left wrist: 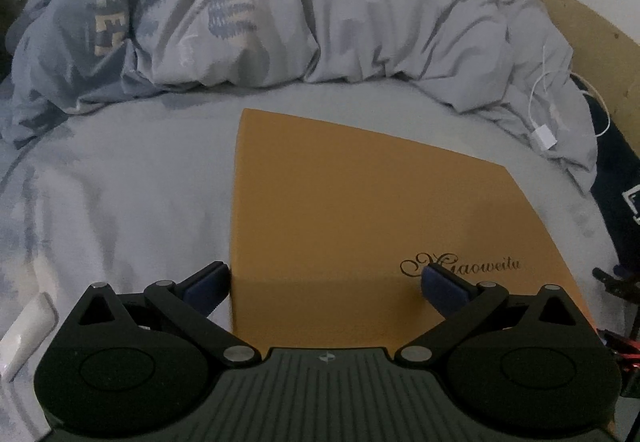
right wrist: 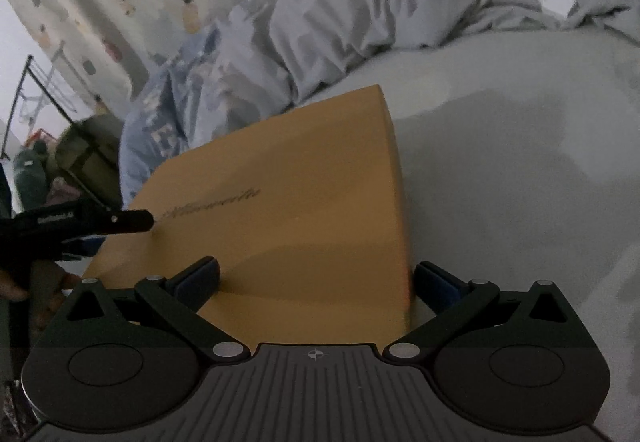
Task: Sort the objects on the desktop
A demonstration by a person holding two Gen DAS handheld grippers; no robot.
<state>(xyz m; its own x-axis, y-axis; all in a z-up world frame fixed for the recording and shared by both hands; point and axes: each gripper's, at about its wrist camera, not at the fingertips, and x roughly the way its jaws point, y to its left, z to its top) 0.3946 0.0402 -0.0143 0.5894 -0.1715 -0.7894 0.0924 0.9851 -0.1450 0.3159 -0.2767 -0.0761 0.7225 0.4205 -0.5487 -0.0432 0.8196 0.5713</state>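
Observation:
A flat orange-brown box (left wrist: pixel 360 209) with dark script lettering lies on a grey bed sheet (left wrist: pixel 120 201). My left gripper (left wrist: pixel 326 282) is open; its left finger sits just off the box's left edge and its right finger is over the lid near the lettering. In the right wrist view the same box (right wrist: pixel 304 201) fills the middle. My right gripper (right wrist: pixel 316 282) is open; its left finger is over the lid and its right finger is just past the box's right edge. The left gripper's black finger (right wrist: pixel 120 222) shows at the left over the box.
A crumpled grey-blue duvet (left wrist: pixel 280 13) is heaped behind the box. A white charger and cable (left wrist: pixel 544 133) lie on it at the right, next to a wooden bed frame (left wrist: pixel 600 41). Dark clothing (left wrist: pixel 624 181) lies at the right edge. A patterned curtain (right wrist: pixel 100 1) hangs at the left.

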